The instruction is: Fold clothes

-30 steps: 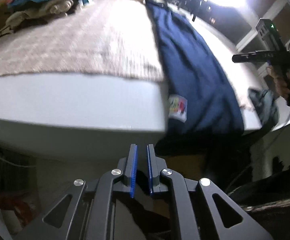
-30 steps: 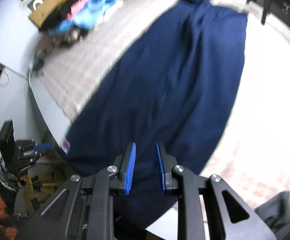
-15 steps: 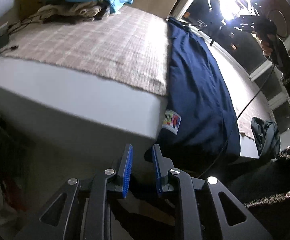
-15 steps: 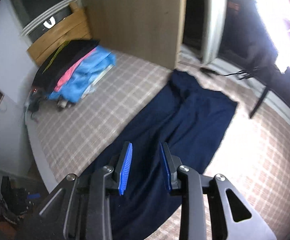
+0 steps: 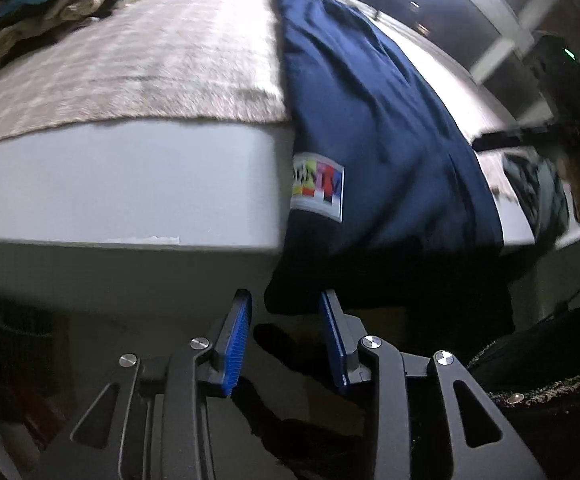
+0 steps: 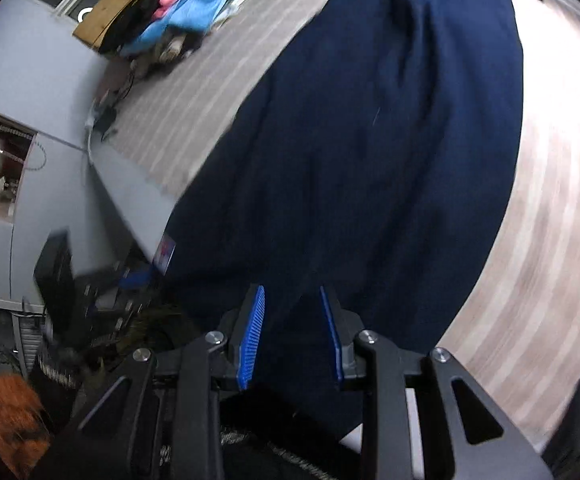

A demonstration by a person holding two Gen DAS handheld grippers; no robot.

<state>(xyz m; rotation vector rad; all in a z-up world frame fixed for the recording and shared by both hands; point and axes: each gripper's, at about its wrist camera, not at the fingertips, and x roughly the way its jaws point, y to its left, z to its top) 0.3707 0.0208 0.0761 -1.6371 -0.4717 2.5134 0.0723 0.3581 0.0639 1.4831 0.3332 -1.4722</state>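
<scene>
- Clothes pile (image 6: pixel 194 12) far left on the bed (image 5: pixel 150 68): blue, pink and dark items heaped by the headboard, too blurred to say whether they are folded.
- Bed has a checked cover; its white side (image 5: pixel 130 184) faces the left camera.
- Left tool (image 5: pixel 286 340) released, pads apart, low in front of the bed side. The hanging corner of the navy garment (image 5: pixel 369 120) sits just at its right pad; contact cannot be told, nothing clamped.
- Navy garment lies spread lengthwise along the bed, near end draped over the edge and hanging down. A colour label (image 5: pixel 317 188) sits at its left edge where it goes over.
- Looks like trousers or a long skirt, gathered at the far end; cannot tell which.
- Right tool (image 6: pixel 291 332) released, jaws apart, above the near end of the garment, holding nothing.
- Grey cloth (image 5: pixel 537 192) bunched at the right bed edge, apart from the navy one.
- Handling guess: soft, light, limp fabric; it will sag and slide off the edge if held at one point.
- Best hold: the two near hem corners, one per tool, pinching the full thickness of the edge.
</scene>
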